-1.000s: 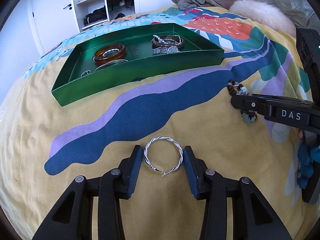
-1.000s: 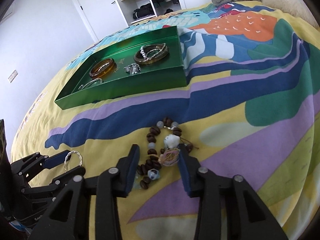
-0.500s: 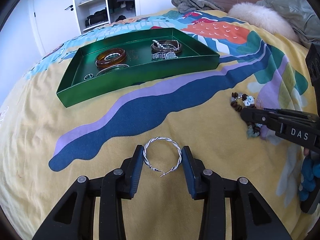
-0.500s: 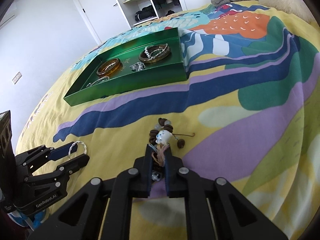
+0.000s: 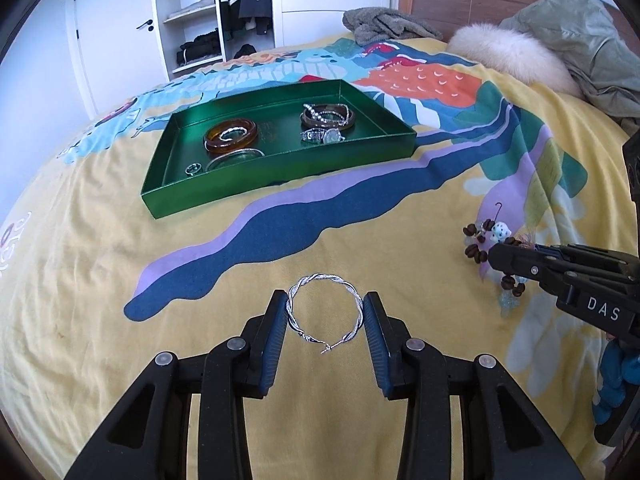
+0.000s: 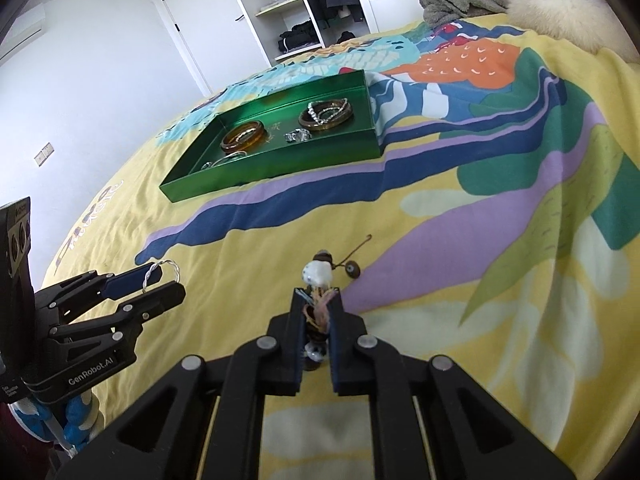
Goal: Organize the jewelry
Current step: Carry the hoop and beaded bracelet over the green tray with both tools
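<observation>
My left gripper (image 5: pixel 325 314) is shut on a twisted silver hoop earring (image 5: pixel 325 312), held between its pads just above the bedspread; it also shows in the right wrist view (image 6: pixel 160 274). My right gripper (image 6: pixel 316 312) is shut on a brown beaded bracelet (image 6: pixel 318 276) with a white bead and a tassel, lifting it off the bed; it shows from the left wrist view too (image 5: pixel 486 246). The green tray (image 5: pixel 240 192) lies farther back and holds an amber bangle (image 5: pixel 231 135), a brown bangle with a chain (image 5: pixel 328 117), a watch (image 5: pixel 323 135) and a small ring (image 5: pixel 193 169).
The bed has a colourful yellow bedspread (image 5: pixel 100 280). A fluffy cream pillow (image 5: pixel 512 56), a grey blanket (image 5: pixel 384 26) and an olive cover (image 5: pixel 580 40) lie at the head. An open wardrobe (image 5: pixel 208 12) stands behind the bed.
My right gripper has closed on the beaded bracelet and raised it off the bed. My left gripper has closed on the hoop earring and both have lifted slightly.
</observation>
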### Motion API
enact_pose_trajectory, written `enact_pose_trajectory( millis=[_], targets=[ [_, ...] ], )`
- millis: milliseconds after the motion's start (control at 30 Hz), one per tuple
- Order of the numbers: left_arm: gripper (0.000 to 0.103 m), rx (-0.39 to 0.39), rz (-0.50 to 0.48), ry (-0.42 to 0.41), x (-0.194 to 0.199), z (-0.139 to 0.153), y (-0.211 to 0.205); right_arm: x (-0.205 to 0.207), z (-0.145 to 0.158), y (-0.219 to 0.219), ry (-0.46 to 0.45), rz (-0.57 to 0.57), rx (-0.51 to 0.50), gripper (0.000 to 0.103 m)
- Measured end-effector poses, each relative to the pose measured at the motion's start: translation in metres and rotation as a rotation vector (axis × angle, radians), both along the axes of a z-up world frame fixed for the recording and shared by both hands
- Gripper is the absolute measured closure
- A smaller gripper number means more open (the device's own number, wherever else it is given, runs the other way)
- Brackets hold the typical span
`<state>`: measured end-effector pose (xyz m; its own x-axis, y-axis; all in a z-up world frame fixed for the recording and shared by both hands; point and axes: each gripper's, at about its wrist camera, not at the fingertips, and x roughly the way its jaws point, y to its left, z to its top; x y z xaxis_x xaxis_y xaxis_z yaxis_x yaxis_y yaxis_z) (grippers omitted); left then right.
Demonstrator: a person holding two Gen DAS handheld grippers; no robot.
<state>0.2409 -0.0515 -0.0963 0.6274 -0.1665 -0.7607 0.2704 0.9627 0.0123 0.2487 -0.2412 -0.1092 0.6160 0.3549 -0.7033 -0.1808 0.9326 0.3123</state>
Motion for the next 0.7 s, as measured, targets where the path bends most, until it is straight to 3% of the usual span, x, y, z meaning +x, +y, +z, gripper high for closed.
enact_pose_trajectory(
  millis=[700],
  targets=[
    [0.065, -0.027, 0.021, -0.158, -0.057, 0.083, 0.009, -0.065, 0.079, 0.014, -0.156, 0.027, -0.017, 0.094]
  ],
)
